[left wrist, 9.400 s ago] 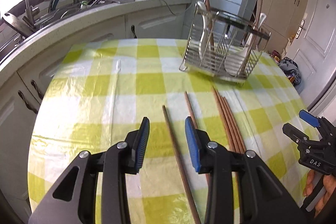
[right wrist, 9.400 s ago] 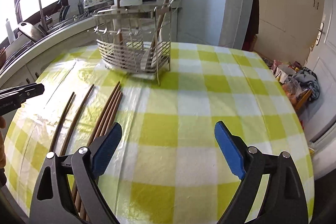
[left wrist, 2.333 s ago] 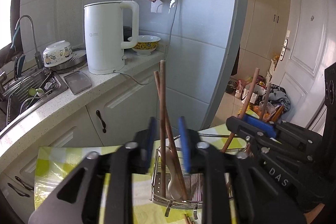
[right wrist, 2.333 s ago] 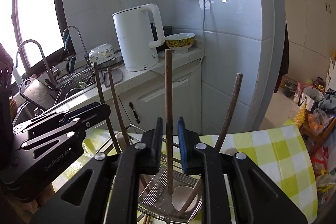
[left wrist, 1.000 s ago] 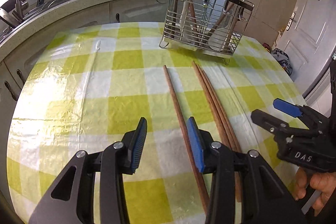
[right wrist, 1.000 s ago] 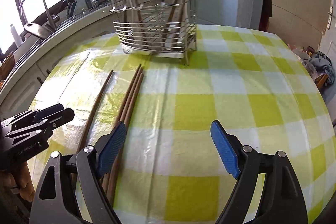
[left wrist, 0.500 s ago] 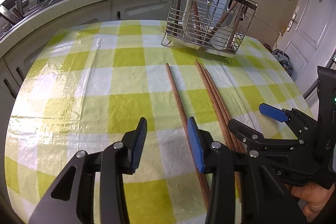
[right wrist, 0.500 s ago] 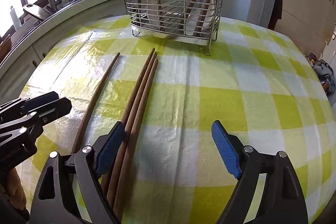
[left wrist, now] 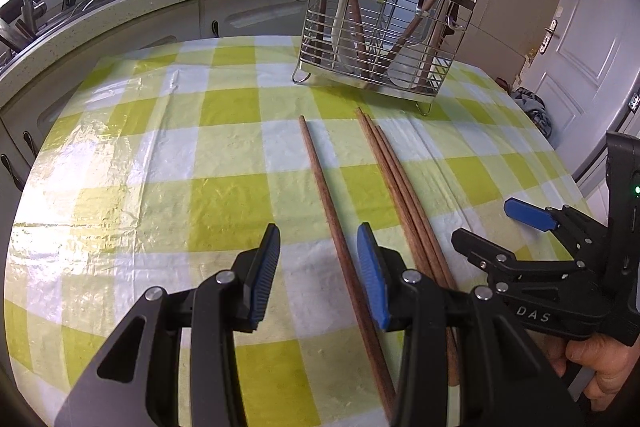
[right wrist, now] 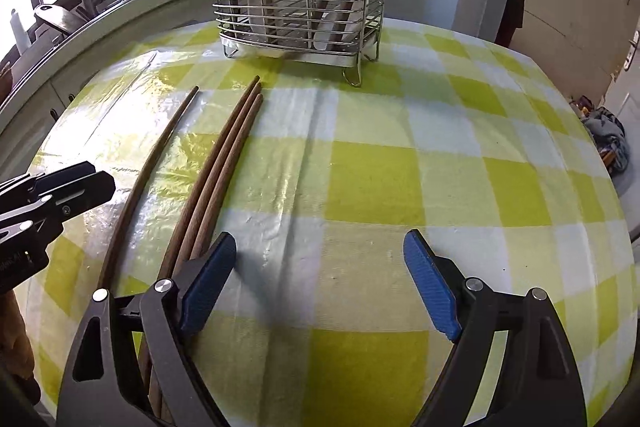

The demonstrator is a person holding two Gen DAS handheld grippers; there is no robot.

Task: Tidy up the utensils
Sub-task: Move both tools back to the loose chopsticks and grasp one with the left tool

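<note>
From the left wrist view, the job looks partly done: the wire rack (left wrist: pixel 384 39) straight ahead of the left tongs (left wrist: pixel 318 267) already holds several wooden sticks and white spoons standing on end, while four chopsticks lie loose on the checked tablecloth (left wrist: pixel 160 155). The left tongs stand partly open and hold nothing; the single chopstick (left wrist: pixel 328 211) runs between their tips, just inside the right-hand pad, apparently lying free on the cloth. The bundle of three chopsticks (left wrist: pixel 400 187) lies just to the right of them, and beyond that the right tongs (left wrist: pixel 504 231) come in from the side. To the left of the tongs the cloth is bare out to the table edge. From the right wrist view, the right tongs (right wrist: pixel 320 275) gape wide and empty above the cloth; the bundle (right wrist: pixel 224 163) passes under their left pad, and the single chopstick (right wrist: pixel 152 167) lies further left, near the left tongs (right wrist: pixel 60 195). Ahead and to the right there is open cloth, though the table rim curves away close on the right. Four chopsticks seem left to stow.
</note>
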